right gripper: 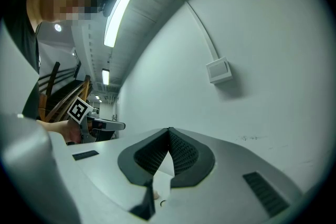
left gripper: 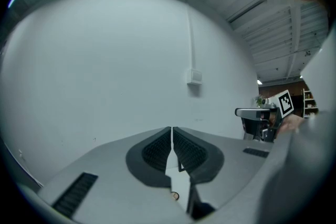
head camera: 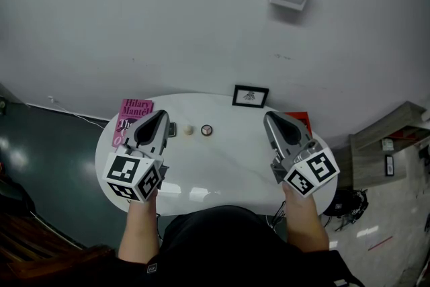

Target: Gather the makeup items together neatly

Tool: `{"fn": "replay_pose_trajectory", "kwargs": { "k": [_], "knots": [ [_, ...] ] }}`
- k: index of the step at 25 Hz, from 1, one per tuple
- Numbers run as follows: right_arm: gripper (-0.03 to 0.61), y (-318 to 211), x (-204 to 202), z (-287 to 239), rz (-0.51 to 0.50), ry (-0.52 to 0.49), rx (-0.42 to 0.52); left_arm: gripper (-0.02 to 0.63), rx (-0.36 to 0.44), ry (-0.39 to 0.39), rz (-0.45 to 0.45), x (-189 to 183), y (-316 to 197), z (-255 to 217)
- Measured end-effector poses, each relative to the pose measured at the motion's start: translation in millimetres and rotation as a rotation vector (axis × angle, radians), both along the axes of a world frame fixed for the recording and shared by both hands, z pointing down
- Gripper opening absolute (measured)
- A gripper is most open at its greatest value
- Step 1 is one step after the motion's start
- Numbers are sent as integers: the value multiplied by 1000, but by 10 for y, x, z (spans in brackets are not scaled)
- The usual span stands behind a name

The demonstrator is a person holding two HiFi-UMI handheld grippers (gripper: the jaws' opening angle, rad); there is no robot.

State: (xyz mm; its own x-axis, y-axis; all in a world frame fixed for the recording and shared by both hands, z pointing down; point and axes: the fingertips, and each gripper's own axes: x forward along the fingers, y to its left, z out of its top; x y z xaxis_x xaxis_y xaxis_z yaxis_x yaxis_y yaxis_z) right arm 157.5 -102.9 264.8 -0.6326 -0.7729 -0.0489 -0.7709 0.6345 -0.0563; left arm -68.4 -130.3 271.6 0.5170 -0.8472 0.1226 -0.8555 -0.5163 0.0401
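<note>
Table [head camera: 222, 168]: round, white, with a glossy top that mirrors the lights.
Left gripper [head camera: 163, 115]: matte grey shell with dark ribbed pads, held over the table's left side. Its jaws are pressed together with nothing between them.
Right gripper [head camera: 269, 116]: same build, over the right side, well apart from the left one. Its jaws also meet, empty.
Marker cubes: white with black squares, one at the near end of each gripper.
Beige pot [head camera: 189, 130]: small and round, on the far left-centre of the table.
Compact [head camera: 207, 130]: a flat disc with a dark rim and reddish middle, just right of the pot.
Dark piece [head camera: 172, 129]: small, beside the left gripper's tip; possibly another makeup item.
Book [head camera: 133, 115]: pink cover, lying flat at the far left edge.
Picture frame [head camera: 250, 96]: black, rectangular, upright at the far edge.
Red object [head camera: 301, 119]: flat and partly hidden behind the right gripper.
</note>
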Motion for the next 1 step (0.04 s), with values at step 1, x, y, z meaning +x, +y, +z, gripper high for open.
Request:
{"fn": "replay_pose_trajectory", "kwargs": {
  "k": [1],
  "knots": [
    [35, -2, -6, 2, -2, -1, -1, 21, -1, 0, 0, 0, -2, 2]
  ]
}}
